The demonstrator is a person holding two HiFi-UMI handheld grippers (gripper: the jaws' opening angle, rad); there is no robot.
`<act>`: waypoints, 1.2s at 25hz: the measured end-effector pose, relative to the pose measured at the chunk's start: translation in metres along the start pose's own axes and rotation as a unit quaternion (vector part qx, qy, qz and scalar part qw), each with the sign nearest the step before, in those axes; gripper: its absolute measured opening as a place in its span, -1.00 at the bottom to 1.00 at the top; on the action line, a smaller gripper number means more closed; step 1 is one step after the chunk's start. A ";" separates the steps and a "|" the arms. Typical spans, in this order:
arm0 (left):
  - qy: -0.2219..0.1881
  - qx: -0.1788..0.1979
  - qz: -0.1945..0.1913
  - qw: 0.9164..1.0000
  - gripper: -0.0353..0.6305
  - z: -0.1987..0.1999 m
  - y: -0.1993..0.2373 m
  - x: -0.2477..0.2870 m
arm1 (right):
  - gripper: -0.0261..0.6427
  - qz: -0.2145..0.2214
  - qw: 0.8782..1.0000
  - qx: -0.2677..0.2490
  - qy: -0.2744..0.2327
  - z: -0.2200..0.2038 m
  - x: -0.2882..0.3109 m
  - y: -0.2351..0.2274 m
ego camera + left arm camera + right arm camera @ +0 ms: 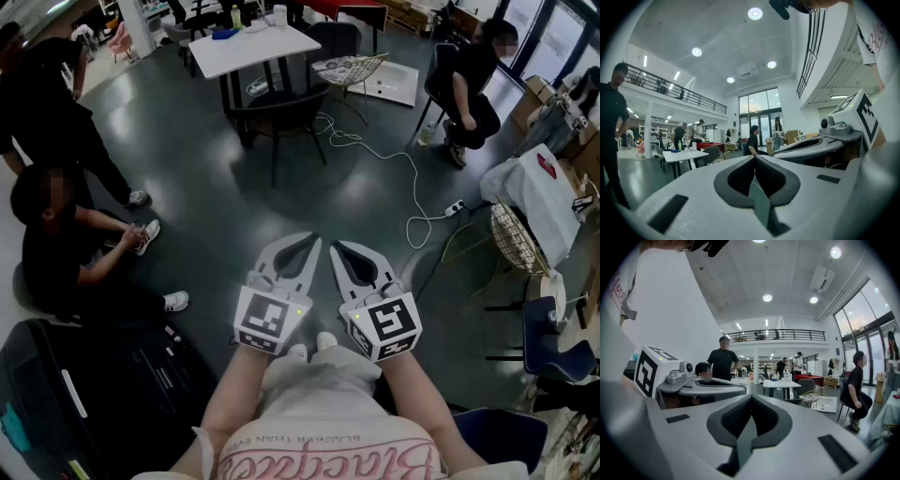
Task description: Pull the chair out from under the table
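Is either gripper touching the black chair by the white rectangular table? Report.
No: left gripper and right gripper hover far short of the black chair.

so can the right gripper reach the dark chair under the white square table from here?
Probably not from here: the right gripper, jaws shut, hangs well short of the dark chair, with open floor between.

The right gripper (751, 397) had its 2 jaws pressed tight together, with nothing between them. The left gripper (740, 390) was just beside it on the left, with its marker cube (649, 371) at the near end. Far off in the middle stood a white table (782, 383), with a dark chair (805, 386) just to its right. A person in black (723, 363) stood far on the left. Another person (857, 390) sat on the right, near the big windows (874, 333). Round lights (767, 297) shone on the ceiling.
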State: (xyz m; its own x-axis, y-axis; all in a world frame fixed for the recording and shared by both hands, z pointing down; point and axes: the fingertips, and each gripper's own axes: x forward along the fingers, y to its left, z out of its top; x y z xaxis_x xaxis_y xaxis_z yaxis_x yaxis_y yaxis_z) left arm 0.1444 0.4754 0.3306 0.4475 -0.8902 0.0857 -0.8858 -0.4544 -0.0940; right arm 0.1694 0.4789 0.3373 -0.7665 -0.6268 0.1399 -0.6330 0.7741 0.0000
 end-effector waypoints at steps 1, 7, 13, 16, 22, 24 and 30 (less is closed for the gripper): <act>0.001 0.000 0.000 1.000 -0.88 0.001 0.000 0.001 | -0.91 0.000 1.000 0.001 0.000 0.001 0.000 -0.002; 0.002 -0.005 0.004 1.000 -0.88 0.000 -0.003 0.013 | -0.91 0.003 1.000 0.002 -0.003 0.000 -0.001 -0.013; 0.006 -0.004 0.014 1.000 -0.88 0.000 -0.007 0.045 | -0.91 0.015 1.000 0.003 -0.002 -0.002 0.005 -0.045; 0.005 -0.007 0.028 1.000 -0.88 0.000 -0.006 0.061 | -0.91 0.026 1.000 -0.001 -0.003 -0.003 0.009 -0.060; 0.005 -0.013 0.049 0.999 -0.88 -0.005 -0.005 0.084 | -0.91 0.056 0.998 0.020 -0.012 -0.006 0.018 -0.083; 0.009 -0.013 0.056 0.998 -0.88 -0.008 0.000 0.090 | -0.91 0.064 0.998 0.016 -0.011 -0.007 0.026 -0.088; 0.015 -0.018 0.073 0.997 -0.88 -0.009 0.030 0.108 | -0.91 0.076 0.997 0.020 -0.007 -0.003 0.057 -0.102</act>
State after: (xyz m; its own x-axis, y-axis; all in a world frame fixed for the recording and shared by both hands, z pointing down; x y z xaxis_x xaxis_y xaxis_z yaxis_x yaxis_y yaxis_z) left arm 0.1648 0.3654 0.3456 0.3101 -0.9450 0.1040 -0.9452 -0.3182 -0.0731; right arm 0.1908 0.3649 0.3477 -0.8551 -0.5040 0.1218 -0.5132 0.8562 -0.0601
